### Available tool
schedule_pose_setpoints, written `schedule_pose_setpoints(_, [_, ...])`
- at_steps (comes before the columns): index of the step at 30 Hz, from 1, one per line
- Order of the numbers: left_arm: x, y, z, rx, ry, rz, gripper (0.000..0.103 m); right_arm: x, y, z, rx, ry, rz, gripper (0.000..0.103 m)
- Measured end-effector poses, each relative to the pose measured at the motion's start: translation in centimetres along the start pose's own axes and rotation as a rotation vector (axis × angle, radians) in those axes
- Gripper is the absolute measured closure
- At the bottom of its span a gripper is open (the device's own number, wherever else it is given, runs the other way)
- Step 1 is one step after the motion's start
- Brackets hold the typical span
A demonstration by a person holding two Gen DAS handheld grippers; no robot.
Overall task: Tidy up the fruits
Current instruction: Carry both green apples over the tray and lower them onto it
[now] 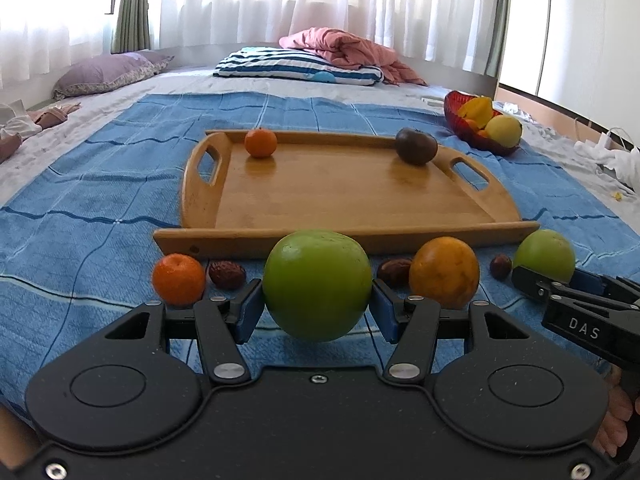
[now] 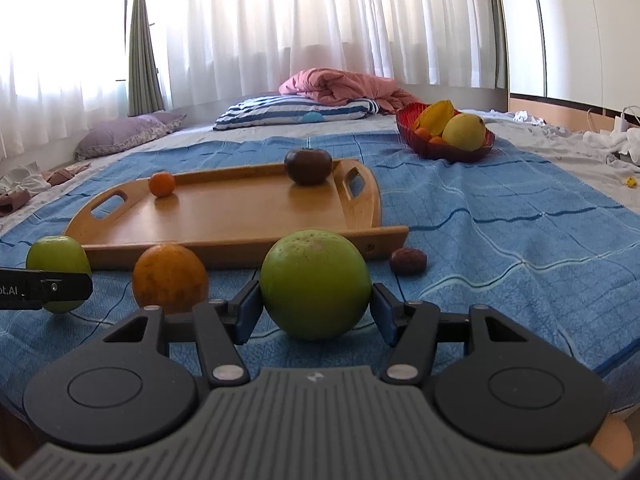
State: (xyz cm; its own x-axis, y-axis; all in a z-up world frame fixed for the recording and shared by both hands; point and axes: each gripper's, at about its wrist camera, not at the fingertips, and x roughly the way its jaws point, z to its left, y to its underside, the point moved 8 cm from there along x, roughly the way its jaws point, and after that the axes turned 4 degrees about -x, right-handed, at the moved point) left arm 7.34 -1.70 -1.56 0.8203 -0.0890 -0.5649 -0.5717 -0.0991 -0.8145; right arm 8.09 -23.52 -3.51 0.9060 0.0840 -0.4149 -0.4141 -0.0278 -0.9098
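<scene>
A blue checked cloth (image 1: 120, 184) lies spread over a pale grey sheet (image 1: 72, 120) on a bed; at the far end a blue-and-white striped pillow (image 1: 296, 65) lies flat, with a crumpled pink blanket (image 1: 344, 50) heaped against its back edge and spilling to the right; a purple patterned pillow (image 1: 106, 72) rests near the left side, well apart from the striped one; crumpled clothes (image 1: 24, 124) lie at the left edge; white sheer curtains (image 2: 320, 20) hang across the bright windows behind, with a green drape (image 2: 142, 40) gathered between them; white cloth (image 2: 616, 140) is bunched at the far right.
</scene>
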Motion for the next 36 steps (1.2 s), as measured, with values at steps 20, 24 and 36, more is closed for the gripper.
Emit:
schedule_pose_setpoints(20, [1.3, -6.3, 1.8, -0.015, -0.027, -0.081, 0.048, 1.8, -6.1, 0.3, -0.004, -0.035, -0.086, 0.042])
schedule_pose_setpoints(24, [2.6, -8.0, 2.3, -0.028, -0.035, -0.082, 0.048, 3.4, -7.6, 0.2, -0.004, -0.048, -0.086, 0.042])
schedule_pose_setpoints(36, [9.1, -11.2, 4.0, -0.126, -0.002, -0.004, 0.048, 9.7, -10.6, -0.1, 0.02, -0.081, 0.003, 0.042])
